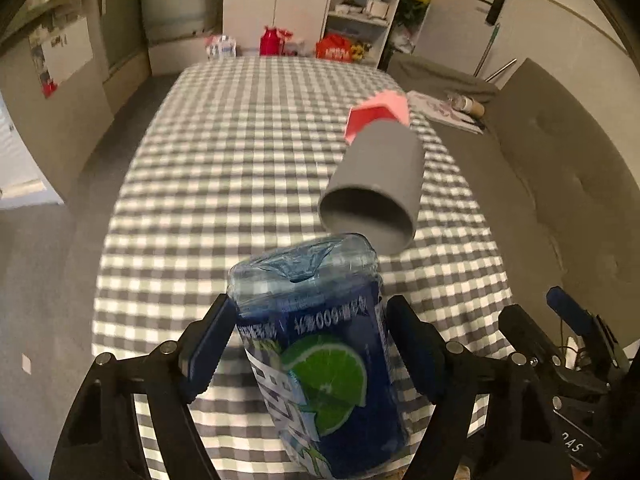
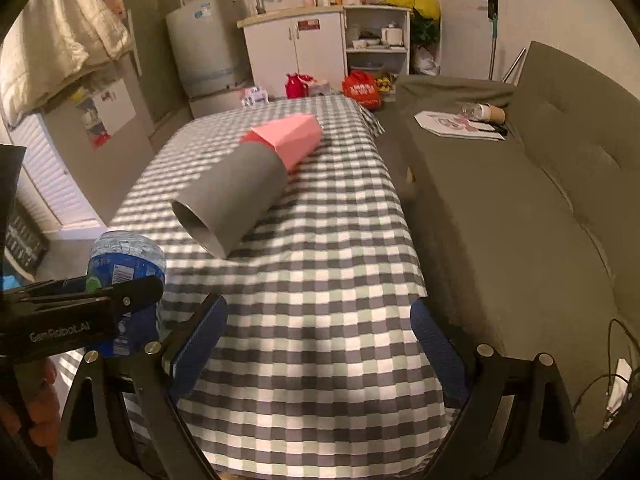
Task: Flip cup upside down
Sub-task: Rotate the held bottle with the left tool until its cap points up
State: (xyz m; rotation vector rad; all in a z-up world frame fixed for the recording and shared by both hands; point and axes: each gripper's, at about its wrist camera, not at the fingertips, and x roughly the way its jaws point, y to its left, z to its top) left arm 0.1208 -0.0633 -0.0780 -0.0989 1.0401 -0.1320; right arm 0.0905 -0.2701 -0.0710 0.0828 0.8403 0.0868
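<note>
Blue bottle [image 1: 320,364] clamped between left fingers [image 1: 208,348]; right fingers [image 2: 200,344] spread, empty.

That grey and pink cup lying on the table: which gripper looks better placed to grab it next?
Probably the right gripper: it is open and empty, facing the cup. The left gripper is shut on a blue bottle.

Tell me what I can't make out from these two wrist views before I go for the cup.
- Bottle cap end: cut off by the bottom edge in the left wrist view; the left gripper hides it in the right wrist view.
- Cup: whether it touches the tablecloth is unclear in both views.
- Cup interior: only a shadowed sliver of the mouth shows.
- Bottle label text: blurred.
- Right gripper: open, holding nothing.
</note>
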